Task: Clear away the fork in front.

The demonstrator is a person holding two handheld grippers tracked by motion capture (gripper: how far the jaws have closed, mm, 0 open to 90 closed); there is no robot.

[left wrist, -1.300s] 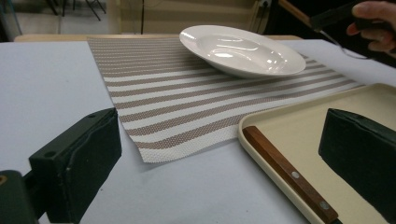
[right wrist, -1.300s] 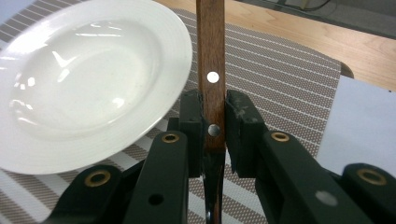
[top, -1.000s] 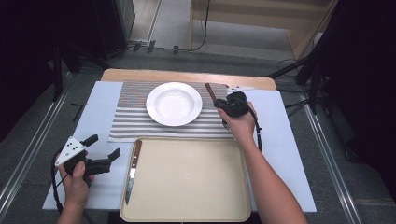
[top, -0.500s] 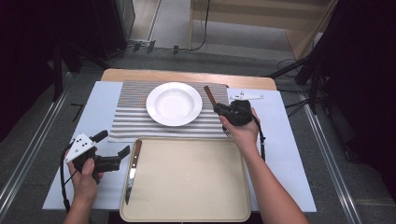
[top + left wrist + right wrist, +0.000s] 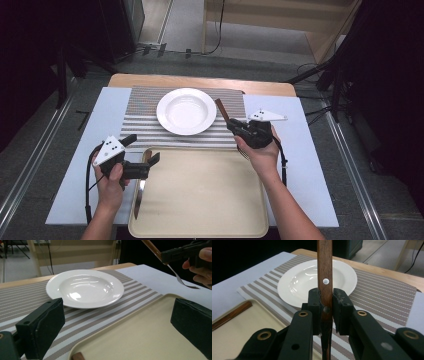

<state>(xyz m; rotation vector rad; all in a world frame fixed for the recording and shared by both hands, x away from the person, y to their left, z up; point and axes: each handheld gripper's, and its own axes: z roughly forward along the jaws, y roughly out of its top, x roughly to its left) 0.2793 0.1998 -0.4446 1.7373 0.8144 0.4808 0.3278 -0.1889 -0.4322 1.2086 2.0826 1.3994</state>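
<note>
A white plate [image 5: 186, 111] sits on a striped placemat [image 5: 145, 125]. In front of it lies a beige tray [image 5: 205, 200] with a wooden-handled knife [image 5: 139, 196] along its left side. My left gripper [image 5: 142, 150] is open, its jaws standing wide apart just above the knife's handle end [image 5: 78, 356]. My right gripper [image 5: 233, 125] hovers to the right of the plate, shut on the wooden handle of a fork [image 5: 325, 287]. The fork's handle [image 5: 220, 108] points up and away. Its metal tines [image 5: 185, 284] hang down over the white mat.
A white mat [image 5: 307, 165] covers the wooden table [image 5: 200, 81] under the placemat and tray. The tray's middle and right [image 5: 242, 340] are bare. Dark stands and cables stand on the floor beyond the table's far edge.
My left gripper has moved right, from the white mat to the tray's left edge over the knife. My right gripper has drawn slightly nearer with the fork.
</note>
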